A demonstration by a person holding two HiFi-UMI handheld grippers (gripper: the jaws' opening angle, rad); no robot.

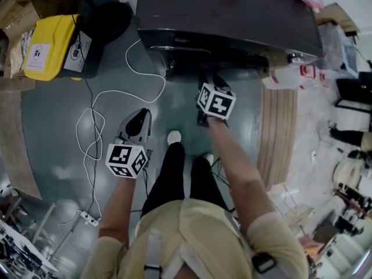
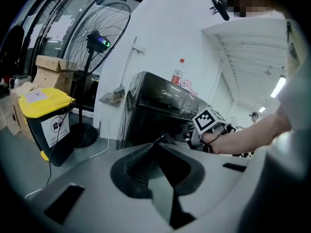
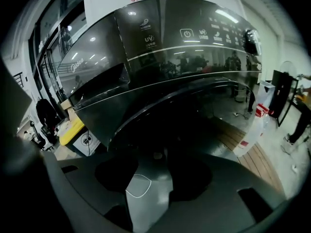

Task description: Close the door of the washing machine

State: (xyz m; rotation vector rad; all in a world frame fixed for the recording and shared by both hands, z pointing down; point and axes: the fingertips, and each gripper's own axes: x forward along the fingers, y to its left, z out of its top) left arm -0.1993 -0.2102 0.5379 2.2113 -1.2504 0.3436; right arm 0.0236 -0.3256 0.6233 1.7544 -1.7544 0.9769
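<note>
Over the smooth grey floor (image 1: 58, 127), the left hand-held gripper (image 2: 163, 139) is held low, ribbed dark jaws pressed together and empty. The glossy black washing machine (image 1: 232, 16) is faced ahead, its curved round door (image 3: 194, 110) just beyond the right hand-held gripper (image 3: 156, 155), whose jaws are likewise closed on nothing.

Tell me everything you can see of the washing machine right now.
The washing machine is a glossy black front-loader, reflecting ceiling lights. Its control strip carries white icons and a round knob at the right end; the door's curved rim arcs below. It stands on grey floor, a red-capped bottle on top. The right gripper, jaws together, is close at its front; contact, and whether the door is latched, cannot be told.
</note>
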